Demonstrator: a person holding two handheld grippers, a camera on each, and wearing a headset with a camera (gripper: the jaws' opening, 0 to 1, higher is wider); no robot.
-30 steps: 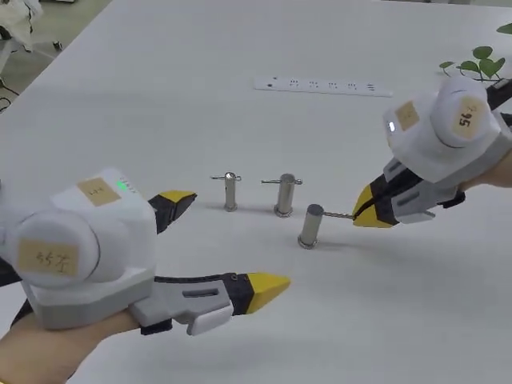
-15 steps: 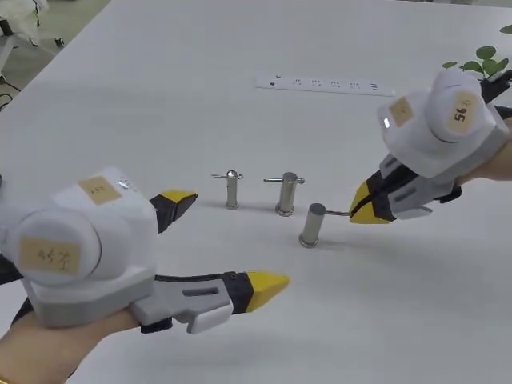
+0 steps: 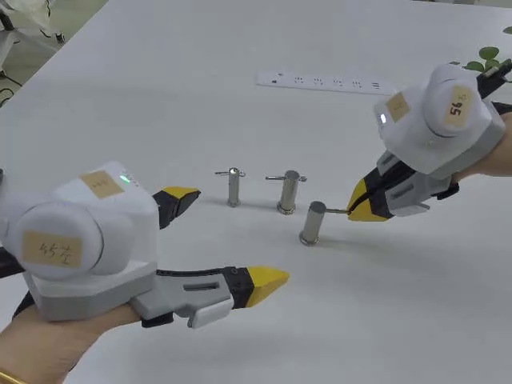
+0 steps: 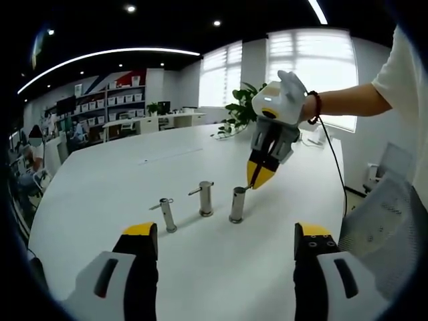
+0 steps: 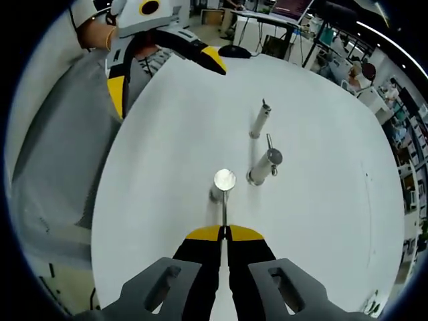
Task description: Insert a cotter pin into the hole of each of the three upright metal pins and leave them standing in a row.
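Note:
Three upright metal pins stand in a row on the white table (image 3: 240, 104). The left pin (image 3: 234, 187) and the middle pin (image 3: 289, 192) each carry a cotter pin through the top. At the right pin (image 3: 313, 222), a cotter pin (image 3: 337, 211) reaches its top from the side, and my right gripper (image 3: 358, 210) is shut on that cotter pin's outer end. The right gripper view looks down the cotter pin (image 5: 224, 210) to the pin's round head (image 5: 224, 180). My left gripper (image 3: 228, 240) hangs open near the front left, nothing between its jaws, apart from the pins.
A white power strip (image 3: 326, 82) lies flat at the far side of the table. Green plant leaves (image 3: 490, 58) show at the far right edge. Bare table surface lies around the row of pins.
My right gripper has crept slightly left with the cotter pin, bringing its tip closer into the right pin's top. The left gripper has stayed open in place.

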